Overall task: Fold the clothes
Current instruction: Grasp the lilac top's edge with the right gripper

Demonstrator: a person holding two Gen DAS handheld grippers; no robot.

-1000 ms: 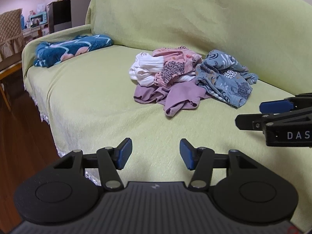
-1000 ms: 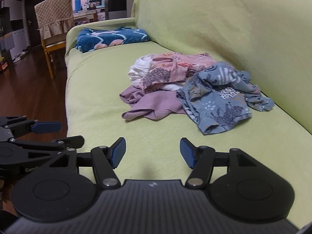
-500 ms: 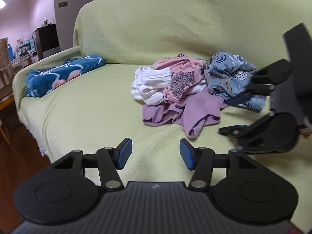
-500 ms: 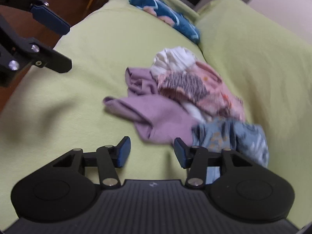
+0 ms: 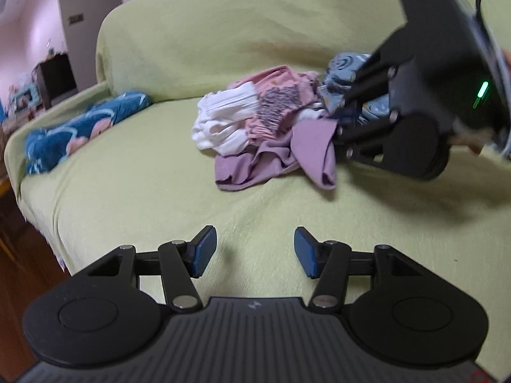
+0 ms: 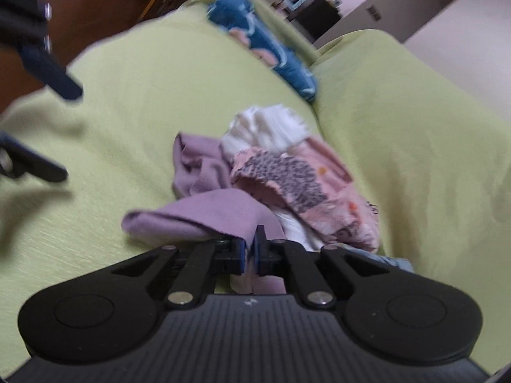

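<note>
Covering nearly all of both views was the sofa [image 5: 134,198], draped in a light green throw, seat and backrest alike. At its far end lay a blue patterned blanket [image 5: 80,131], rolled against the armrest, well apart from the rest.

Mid-seat sat your pile of clothes [image 5: 271,127], unfolded, pieces overlapping:
- mauve garment [image 6: 204,214] at the bottom, spilling toward you, one flap lifted off the seat;
- pink patterned garment [image 6: 287,182] on top of it, with a dark speckled panel;
- white ribbed garment [image 5: 223,124] on the blanket side of the pile, touching the pink one;
- blue-grey printed garment [image 5: 341,73] on the opposite side, mostly hidden behind your right gripper in the left wrist view.

Your right gripper [image 6: 250,250] was rolled well over and buried in the near edge of the pile. Its fingers [image 6: 238,255] were pressed almost together, pinching the edge of the mauve garment; cloth showed above and below the blue pads.

Your left gripper [image 5: 255,252] hovered over bare throw, near the pile but short of it. Its fingers [image 5: 202,252] were spread wide, nothing between them.

A dark cabinet [image 5: 54,76] stood beyond the armrest, blurred.
</note>
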